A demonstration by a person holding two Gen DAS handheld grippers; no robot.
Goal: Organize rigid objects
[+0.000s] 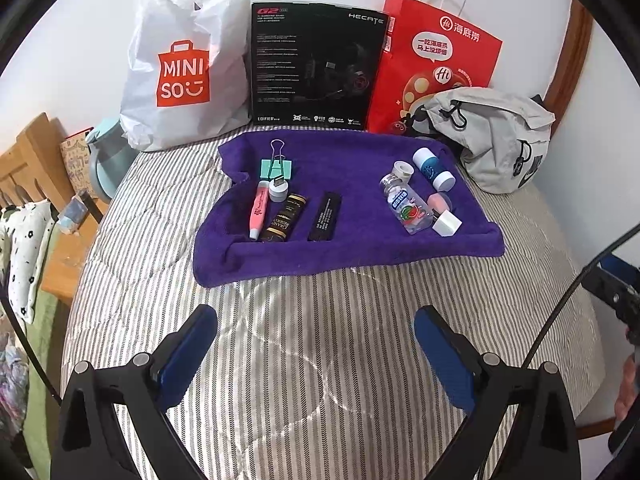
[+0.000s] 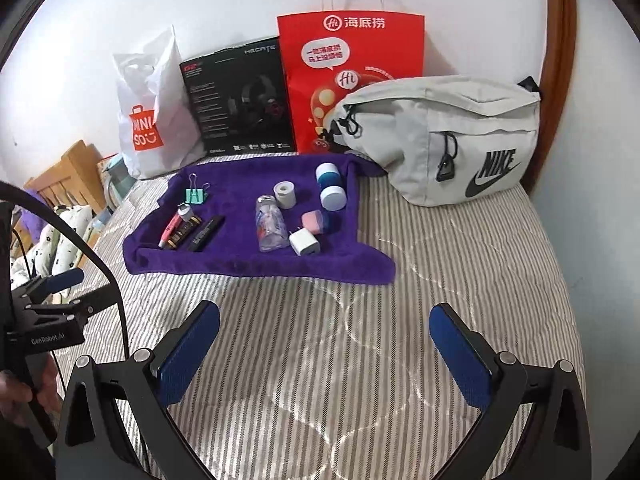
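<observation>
We found both grippers held above the striped bed (image 1: 304, 360), short of the purple towel (image 1: 360, 248). The left gripper (image 1: 316, 344) had its fingers wide apart and gripped nothing; the right gripper (image 2: 325, 344) was likewise spread and empty.

The rigid objects lay on the towel in two groups. Toward its left edge we noted a green binder clip (image 1: 277, 166), a pink tube (image 1: 259, 210), a small white jar (image 1: 278, 191), a black-and-gold tube (image 1: 285, 218) and a black stick (image 1: 325, 217). Toward its right edge lay a clear bottle (image 2: 271, 227), a white tape roll (image 2: 285, 195), a blue-and-white cylinder (image 2: 330, 187), a pink-and-blue item (image 2: 316, 222) and a white charger plug (image 2: 305, 242), the last touching the bottle.

Along the bed's far edge stood a Miniso bag (image 1: 184, 68), a black headset box (image 1: 316, 68), a red paper bag (image 1: 436, 60) and a grey Nike pouch (image 2: 444, 136).
</observation>
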